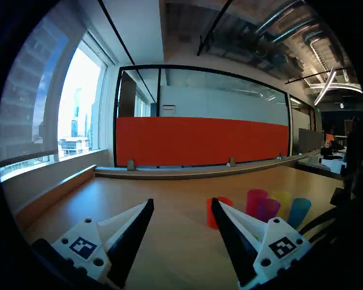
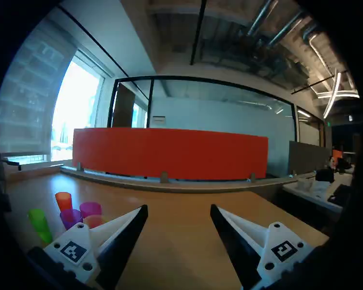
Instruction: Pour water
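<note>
Several coloured plastic cups stand grouped on the wooden table (image 1: 176, 193). The left gripper view shows an orange cup (image 1: 211, 215) just behind the right finger, then a pink cup (image 1: 255, 199), a purple cup (image 1: 268, 209), a yellow cup (image 1: 282, 199) and a blue cup (image 1: 299, 210). My left gripper (image 1: 181, 202) is open with nothing between its fingers, left of the cups. In the right gripper view the cluster sits at the left: a green cup (image 2: 39, 224), an orange cup (image 2: 63, 200), a purple cup (image 2: 70, 217) and a magenta cup (image 2: 90, 209). My right gripper (image 2: 178, 208) is open and holds nothing.
An orange partition (image 1: 201, 140) with glass above runs along the table's far edge. A window and a raised wooden ledge (image 1: 55, 193) line the left side. Desks with dark equipment (image 2: 326, 179) stand at the far right. Black cables (image 1: 326, 220) lie near the blue cup.
</note>
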Available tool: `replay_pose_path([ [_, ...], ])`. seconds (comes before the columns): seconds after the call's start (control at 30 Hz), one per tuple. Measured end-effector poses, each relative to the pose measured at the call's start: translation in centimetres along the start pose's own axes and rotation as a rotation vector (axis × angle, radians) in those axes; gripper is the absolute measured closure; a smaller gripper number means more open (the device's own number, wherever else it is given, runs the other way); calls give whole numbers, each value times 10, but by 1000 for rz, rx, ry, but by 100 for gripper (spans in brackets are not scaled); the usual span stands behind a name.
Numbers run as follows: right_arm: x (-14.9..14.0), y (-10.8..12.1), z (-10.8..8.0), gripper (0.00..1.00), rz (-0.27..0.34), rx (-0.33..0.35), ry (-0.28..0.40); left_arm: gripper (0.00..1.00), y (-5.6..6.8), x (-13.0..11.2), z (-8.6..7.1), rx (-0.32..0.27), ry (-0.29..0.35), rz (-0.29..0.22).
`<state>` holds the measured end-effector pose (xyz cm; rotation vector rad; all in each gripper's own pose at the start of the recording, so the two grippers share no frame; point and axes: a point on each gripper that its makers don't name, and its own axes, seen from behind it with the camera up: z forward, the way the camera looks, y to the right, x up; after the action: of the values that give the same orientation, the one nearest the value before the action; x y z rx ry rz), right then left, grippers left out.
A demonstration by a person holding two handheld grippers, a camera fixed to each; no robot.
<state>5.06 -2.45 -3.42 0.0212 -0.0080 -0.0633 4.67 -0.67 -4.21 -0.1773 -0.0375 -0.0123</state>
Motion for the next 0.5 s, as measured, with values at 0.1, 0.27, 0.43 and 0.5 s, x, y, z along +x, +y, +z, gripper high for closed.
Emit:
replay_pose_path([
  [0.1, -2, 0, 0, 0, -1, -4, -9, 12, -3, -1, 2, 17, 0, 21],
  [0.27, -4, 1, -1, 0, -7, -8, -26, 13, -5, -3, 5, 48, 2, 54],
  [0.43, -2, 2, -1, 0, -7, -16, -36, 12, -6, -2, 8, 68, 15, 34],
  [0.5, -1, 1, -2, 0, -5, -18, -36, 12, -8, -2, 9, 81, 22, 21],
])
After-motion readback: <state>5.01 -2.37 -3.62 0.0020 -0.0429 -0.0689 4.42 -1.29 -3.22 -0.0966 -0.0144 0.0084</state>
